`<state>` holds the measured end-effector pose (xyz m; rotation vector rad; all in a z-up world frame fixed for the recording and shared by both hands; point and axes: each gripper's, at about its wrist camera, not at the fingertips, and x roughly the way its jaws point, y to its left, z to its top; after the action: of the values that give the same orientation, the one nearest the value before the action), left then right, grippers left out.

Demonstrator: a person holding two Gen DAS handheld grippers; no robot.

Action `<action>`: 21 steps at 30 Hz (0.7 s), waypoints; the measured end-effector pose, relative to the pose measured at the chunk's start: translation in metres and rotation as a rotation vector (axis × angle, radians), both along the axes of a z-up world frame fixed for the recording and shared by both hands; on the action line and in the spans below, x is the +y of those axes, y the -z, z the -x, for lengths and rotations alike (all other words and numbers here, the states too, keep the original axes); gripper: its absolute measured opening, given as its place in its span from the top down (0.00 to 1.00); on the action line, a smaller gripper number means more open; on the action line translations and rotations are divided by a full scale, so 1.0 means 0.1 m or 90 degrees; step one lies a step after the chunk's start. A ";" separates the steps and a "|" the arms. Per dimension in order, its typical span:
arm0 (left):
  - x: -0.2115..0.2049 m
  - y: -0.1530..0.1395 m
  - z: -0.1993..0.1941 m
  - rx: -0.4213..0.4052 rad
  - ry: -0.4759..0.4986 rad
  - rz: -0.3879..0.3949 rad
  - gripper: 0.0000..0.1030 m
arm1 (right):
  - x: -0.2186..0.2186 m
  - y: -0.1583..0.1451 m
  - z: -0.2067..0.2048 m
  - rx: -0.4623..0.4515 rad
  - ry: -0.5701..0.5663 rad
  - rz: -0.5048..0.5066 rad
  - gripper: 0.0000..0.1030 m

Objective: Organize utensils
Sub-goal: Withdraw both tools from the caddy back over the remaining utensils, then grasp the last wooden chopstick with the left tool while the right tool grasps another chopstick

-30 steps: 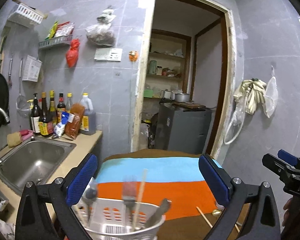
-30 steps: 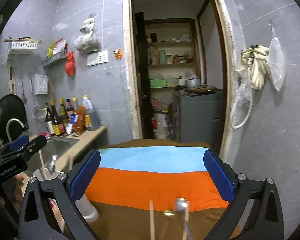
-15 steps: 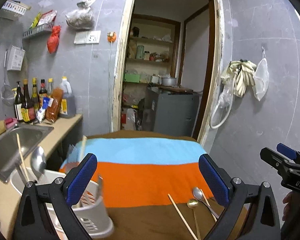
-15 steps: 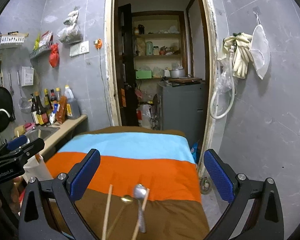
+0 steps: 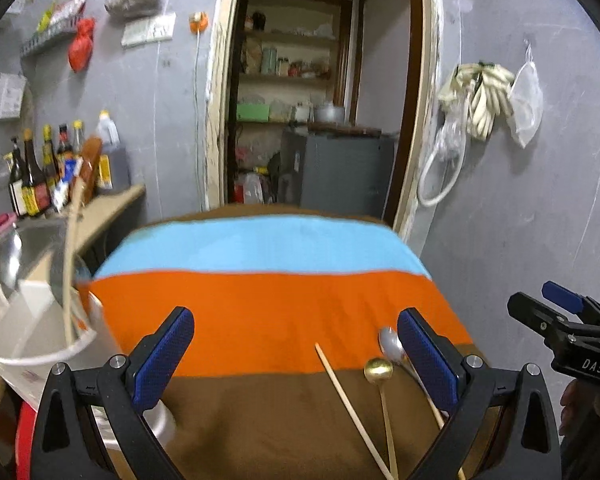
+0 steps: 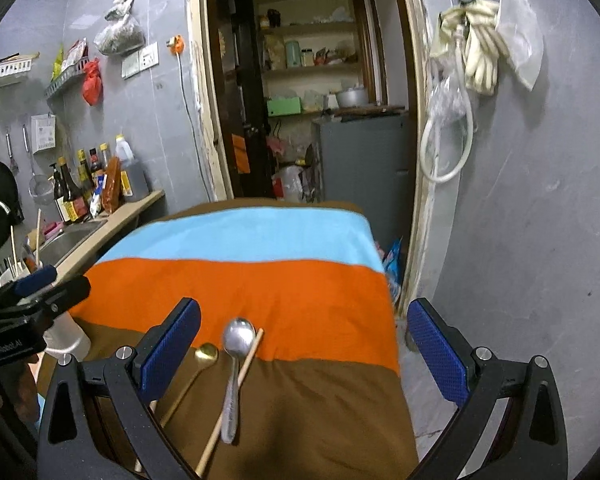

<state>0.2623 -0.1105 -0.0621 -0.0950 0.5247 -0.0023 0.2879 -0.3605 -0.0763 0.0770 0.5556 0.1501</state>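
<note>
From the left wrist view: white utensil holder [image 5: 32, 332] at the left edge of the striped cloth [image 5: 260, 304], chopsticks [image 5: 70, 264] standing in it, much blurred. Sink [image 5: 24, 240] and sauce bottles [image 5: 32, 176] behind it on the bench [image 5: 116, 200]. Lower right on the cloth, a loose chopstick [image 5: 352, 408], a gold spoon [image 5: 379, 370] and a silver spoon [image 5: 391, 342], the silver one partly hidden behind the right blue pad.

From the right wrist view: the same three pieces seen plainly and whole. Silver spoon [image 6: 236, 364] lying bowl away, its handle crossing over one chopstick [image 6: 230, 396]; gold spoon [image 6: 206, 354] just beside to the left, its thin handle running down toward the near left pad. Holder [image 6: 66, 340] mostly hidden here behind the other tool, only its lower white wall showing. Blue packet on the floor past the cloth's far right corner, seen only here.

Left gripper [image 5: 296, 356] spread wide, nothing between the pads, hanging over the brown and orange bands. Right gripper [image 6: 308, 356] likewise spread wide and empty, above the silver spoon and chopstick, touching neither as far as can be told.
</note>
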 end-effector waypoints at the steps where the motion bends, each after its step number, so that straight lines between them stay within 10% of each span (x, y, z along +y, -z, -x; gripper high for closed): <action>1: -0.01 0.06 -0.04 0.014 0.001 0.003 0.01 | 0.00 0.07 -0.04 0.011 -0.007 -0.004 0.02; 11: -0.03 0.44 -0.29 0.106 0.021 0.024 0.06 | 0.06 0.65 -0.36 0.100 -0.050 -0.056 0.08; 21: -0.08 0.81 -0.54 0.213 0.083 0.085 0.53 | 0.30 1.02 -0.57 0.194 -0.126 -0.058 0.63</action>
<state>0.3165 -0.1186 -0.1432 -0.1939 0.8642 -0.1518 0.3447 -0.3304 -0.1786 0.1349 0.8607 0.3596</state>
